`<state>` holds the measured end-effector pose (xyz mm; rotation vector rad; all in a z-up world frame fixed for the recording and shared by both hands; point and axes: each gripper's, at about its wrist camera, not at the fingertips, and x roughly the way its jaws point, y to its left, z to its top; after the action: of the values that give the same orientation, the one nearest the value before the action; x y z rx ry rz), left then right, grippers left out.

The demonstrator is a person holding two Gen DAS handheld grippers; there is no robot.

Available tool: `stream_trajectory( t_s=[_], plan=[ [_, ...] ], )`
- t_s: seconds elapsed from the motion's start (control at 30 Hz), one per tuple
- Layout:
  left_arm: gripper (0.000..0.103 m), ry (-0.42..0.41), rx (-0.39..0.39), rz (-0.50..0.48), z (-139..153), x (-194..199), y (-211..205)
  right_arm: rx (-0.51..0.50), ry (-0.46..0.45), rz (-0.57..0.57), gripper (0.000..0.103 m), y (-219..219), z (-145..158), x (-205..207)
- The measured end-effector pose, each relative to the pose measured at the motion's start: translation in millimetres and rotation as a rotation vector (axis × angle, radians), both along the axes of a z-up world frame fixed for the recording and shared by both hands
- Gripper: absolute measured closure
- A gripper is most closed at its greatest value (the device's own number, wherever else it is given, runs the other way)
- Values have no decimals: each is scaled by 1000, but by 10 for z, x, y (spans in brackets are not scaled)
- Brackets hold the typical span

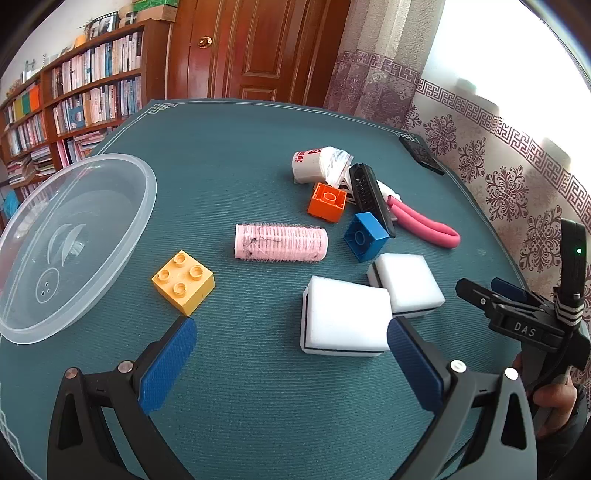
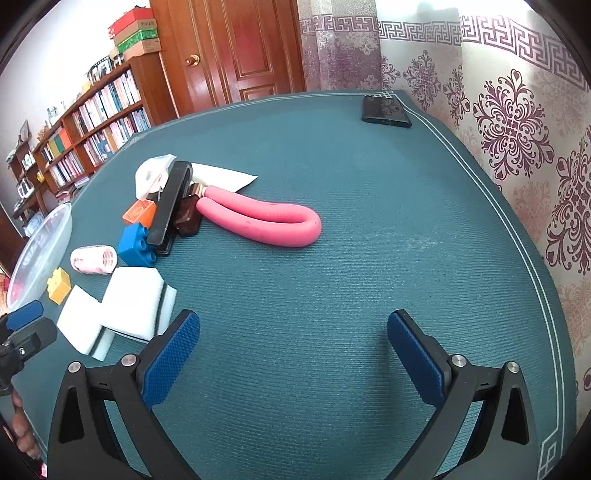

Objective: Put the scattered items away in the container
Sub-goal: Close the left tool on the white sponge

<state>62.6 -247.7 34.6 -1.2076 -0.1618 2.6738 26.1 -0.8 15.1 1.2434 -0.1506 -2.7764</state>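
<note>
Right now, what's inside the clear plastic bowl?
The clear plastic bowl holds no items in the left wrist view; only embossed marks show on its base. The right wrist view shows just its edge.

A dark phone [image 2: 386,111] lies flat near the teal table mat's [image 2: 332,280] corner at about one o'clock. Behind, at twelve o'clock, stands a brown wooden door [image 2: 236,48]; a crowded bookshelf [image 1: 74,96] fills ten o'clock, with stacked boxes [image 2: 136,33] on top. Patterned curtains [image 2: 517,140] hang at two o'clock.
</note>
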Motion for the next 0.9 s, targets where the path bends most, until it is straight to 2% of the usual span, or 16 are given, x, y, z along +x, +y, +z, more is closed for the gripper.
stream_trajectory(
  t_s=[0.67, 0.83, 0.9],
  plan=[
    [1, -57, -92, -100, -126, -105, 313, -69, 55, 65, 0, -79, 137, 42],
    [17, -56, -106, -98, -152, -117, 317, -84, 56, 73, 0, -93, 148, 45],
    [20, -51, -97, -101, -141, -115, 309, -92, 55, 76, 0, -101, 150, 46]
  ],
)
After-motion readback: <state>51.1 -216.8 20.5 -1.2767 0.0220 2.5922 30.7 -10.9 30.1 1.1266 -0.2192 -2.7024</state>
